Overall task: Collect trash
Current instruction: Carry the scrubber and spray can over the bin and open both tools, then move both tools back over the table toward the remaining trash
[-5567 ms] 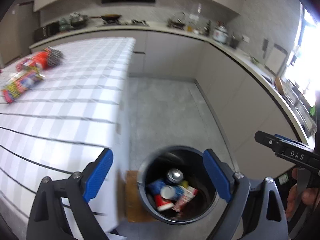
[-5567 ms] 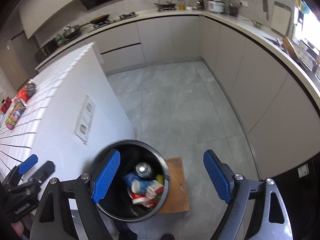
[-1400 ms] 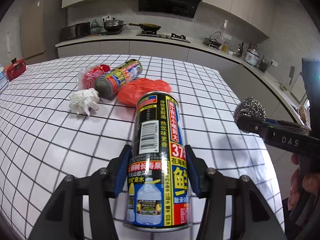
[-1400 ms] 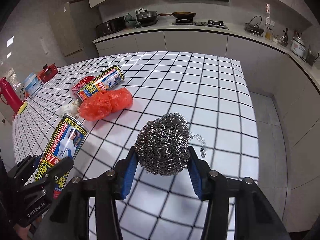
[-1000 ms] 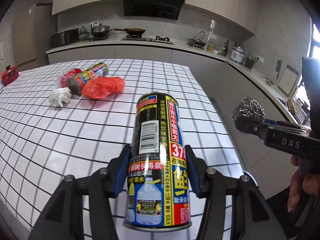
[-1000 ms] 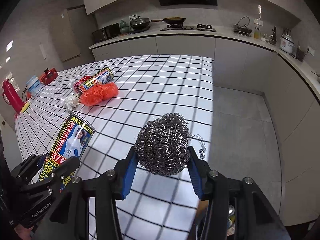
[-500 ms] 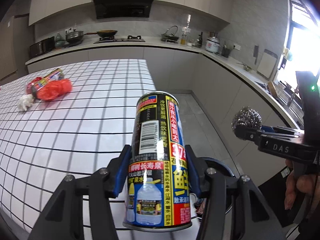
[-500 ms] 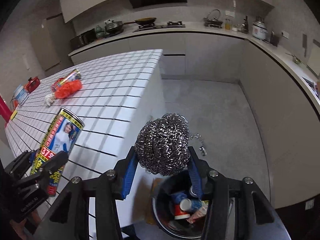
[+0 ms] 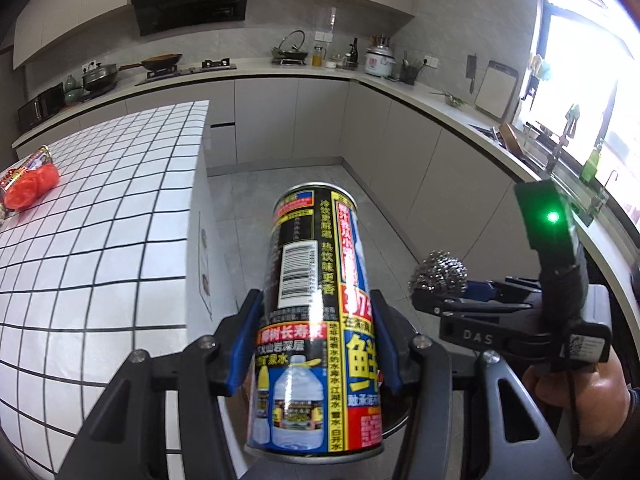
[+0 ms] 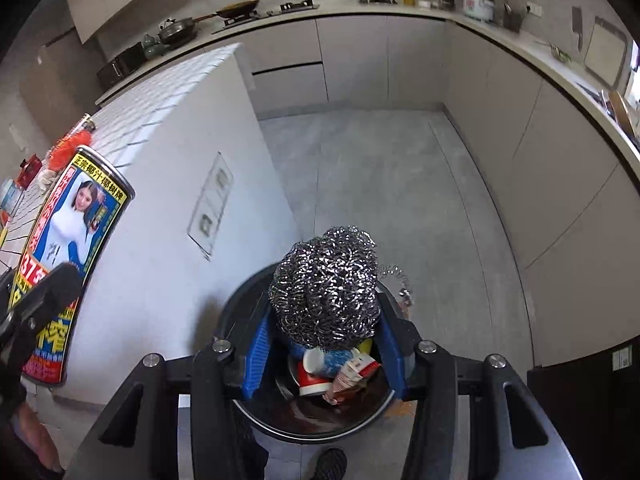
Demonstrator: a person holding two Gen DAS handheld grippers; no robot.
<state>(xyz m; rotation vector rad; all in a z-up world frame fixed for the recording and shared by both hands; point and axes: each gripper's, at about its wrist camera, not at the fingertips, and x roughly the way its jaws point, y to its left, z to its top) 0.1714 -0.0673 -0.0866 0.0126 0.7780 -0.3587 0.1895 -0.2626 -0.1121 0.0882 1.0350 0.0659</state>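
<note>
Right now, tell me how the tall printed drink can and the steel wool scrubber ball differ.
The tall printed drink can is a smooth, rigid cylinder with a colourful label; the steel wool scrubber ball is a bare silver tangle of wire, rounder and shorter. The can is in the left tongs, the scrubber in the right tongs, over the black trash bin. Both are clamped between blue pads.

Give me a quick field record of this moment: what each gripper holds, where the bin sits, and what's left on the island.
left gripper: shut on drink can, held upright
right gripper: shut on steel wool ball
trash bin: on the floor beside the island, directly below the steel wool ball
bin contents: red-and-white cup, small carton, other items
island top: red plastic bag and another can at the far left
</note>
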